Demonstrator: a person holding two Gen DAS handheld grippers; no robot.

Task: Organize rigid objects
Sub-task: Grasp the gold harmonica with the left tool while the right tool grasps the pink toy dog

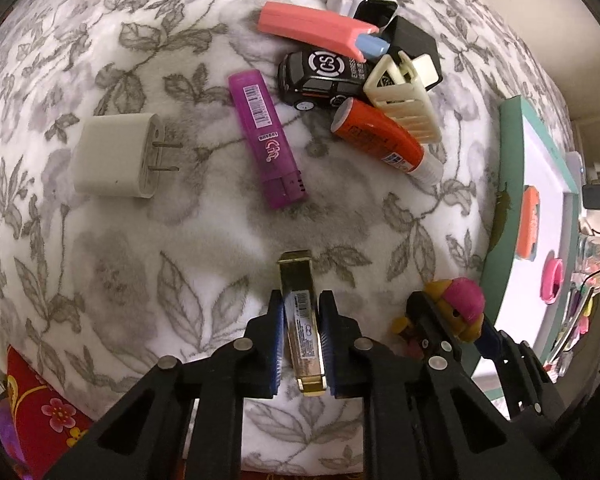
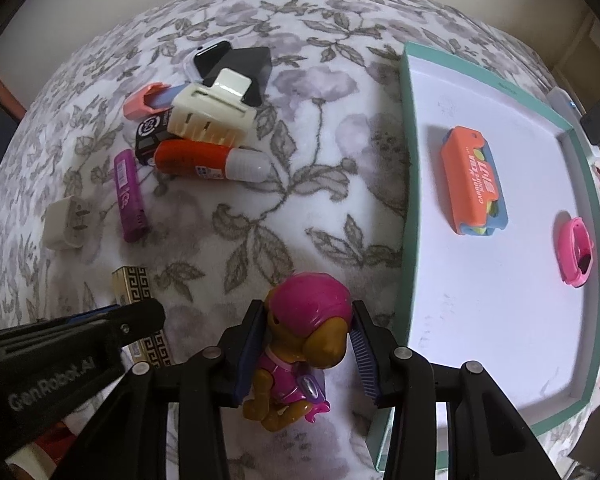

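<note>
My left gripper (image 1: 301, 296) points down at the flowered blanket and is shut on a slim gold case (image 1: 302, 332) with a Greek-key pattern, which lies between both blue pads; the same gold case (image 2: 134, 280) shows in the right wrist view. My right gripper (image 2: 307, 306) is shut on a toy pup (image 2: 300, 344) with a pink cap, pads against its head. The toy pup (image 1: 458, 304) sits just right of the left gripper. A teal-rimmed white tray (image 2: 408, 160) stands to the right and holds an orange case (image 2: 474, 182) and a pink piece (image 2: 576, 248).
Farther out lie a white plug (image 1: 116, 156) and a purple lighter (image 1: 264, 136). Behind them is a pile: red glue stick (image 1: 380, 136), cream hair clip (image 1: 404, 96), black toy car (image 1: 320, 80), pink case (image 1: 312, 26), black box (image 1: 414, 38). A red flowered cloth (image 1: 40, 408) lies near left.
</note>
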